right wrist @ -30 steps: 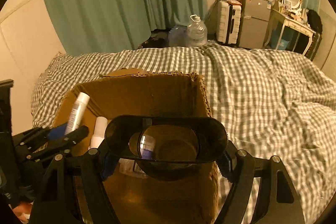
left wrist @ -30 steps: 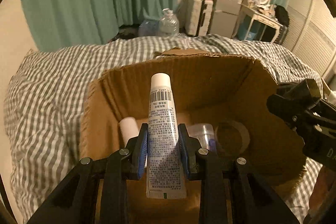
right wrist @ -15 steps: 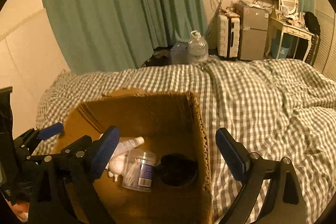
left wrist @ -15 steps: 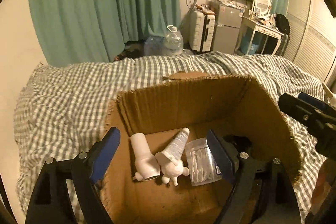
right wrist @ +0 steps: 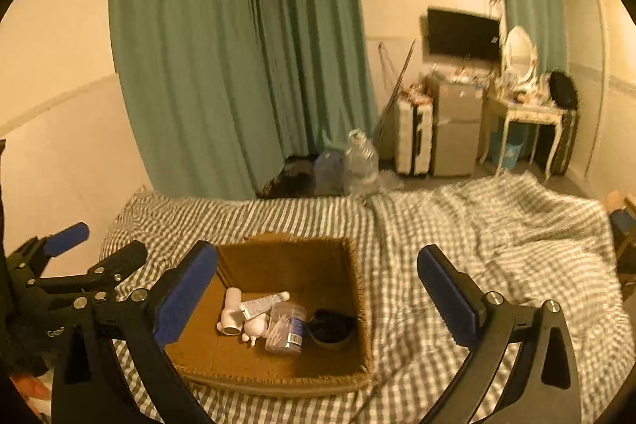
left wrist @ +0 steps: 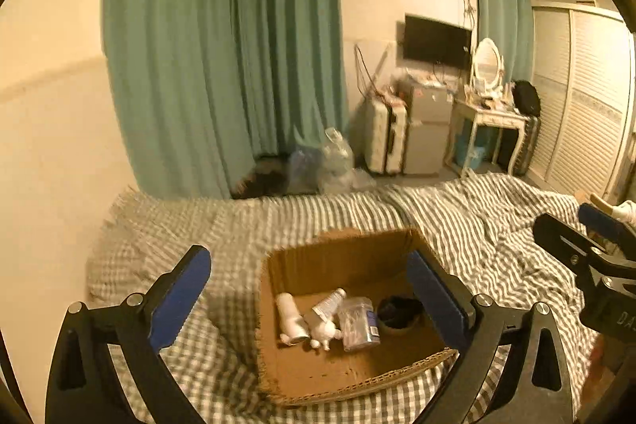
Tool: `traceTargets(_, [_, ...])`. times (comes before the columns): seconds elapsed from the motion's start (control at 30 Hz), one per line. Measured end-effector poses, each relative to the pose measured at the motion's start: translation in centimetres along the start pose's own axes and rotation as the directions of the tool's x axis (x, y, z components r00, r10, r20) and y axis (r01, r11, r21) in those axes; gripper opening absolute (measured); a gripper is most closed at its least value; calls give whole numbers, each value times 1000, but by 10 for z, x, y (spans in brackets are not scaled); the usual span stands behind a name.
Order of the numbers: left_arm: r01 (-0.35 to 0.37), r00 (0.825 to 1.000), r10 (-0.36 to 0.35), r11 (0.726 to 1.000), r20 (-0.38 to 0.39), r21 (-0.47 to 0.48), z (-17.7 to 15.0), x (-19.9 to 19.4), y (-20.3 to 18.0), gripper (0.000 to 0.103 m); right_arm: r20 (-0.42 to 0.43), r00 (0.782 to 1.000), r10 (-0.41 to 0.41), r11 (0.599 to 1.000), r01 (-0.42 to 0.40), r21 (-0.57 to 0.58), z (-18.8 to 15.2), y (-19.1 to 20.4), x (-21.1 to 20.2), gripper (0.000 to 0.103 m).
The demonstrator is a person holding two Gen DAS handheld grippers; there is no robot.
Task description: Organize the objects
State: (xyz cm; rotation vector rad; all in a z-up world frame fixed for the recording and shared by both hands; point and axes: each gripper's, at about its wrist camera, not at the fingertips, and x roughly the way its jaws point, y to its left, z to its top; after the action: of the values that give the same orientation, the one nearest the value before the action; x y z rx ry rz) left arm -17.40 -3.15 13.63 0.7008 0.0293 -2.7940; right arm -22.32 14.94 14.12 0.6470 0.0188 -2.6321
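Two hand-held grippers are hovering over one cardboard box [left wrist: 349, 308] sitting on the checked bed [left wrist: 477, 237]. The left hand-held gripper [left wrist: 310, 289] is spread wide with nothing between its blue pads, and the right hand-held gripper [right wrist: 318, 289] is spread just as wide, also gripping nothing.

Five things are lying on the box floor, bunched together: one white bottle [left wrist: 290, 316], one tube [left wrist: 330, 301], one small white figure [left wrist: 324, 332], one clear jar [left wrist: 357, 316] and one dark bowl [left wrist: 399, 310]. The tube is lying flat — its long axis slanting, cap toward the far right, flat end toward the figure, which it is touching. The bottle is lying beside it at the left, its long axis running near to far. The jar is lying on its side between the figure and the bowl; the bowl is sitting nearest the right wall.

Beyond the bed, green curtains [right wrist: 238, 66], water jugs [right wrist: 359, 161], a suitcase [right wrist: 413, 138] and a dressing desk [right wrist: 524, 118] are standing well apart from the box.
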Motion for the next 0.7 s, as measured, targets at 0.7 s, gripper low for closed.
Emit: traceTargets(0.7, [-74, 978, 97, 989, 186, -128, -145, -65, 16, 103, 205, 976, -71, 991, 92, -95, -142, 35, -72, 102])
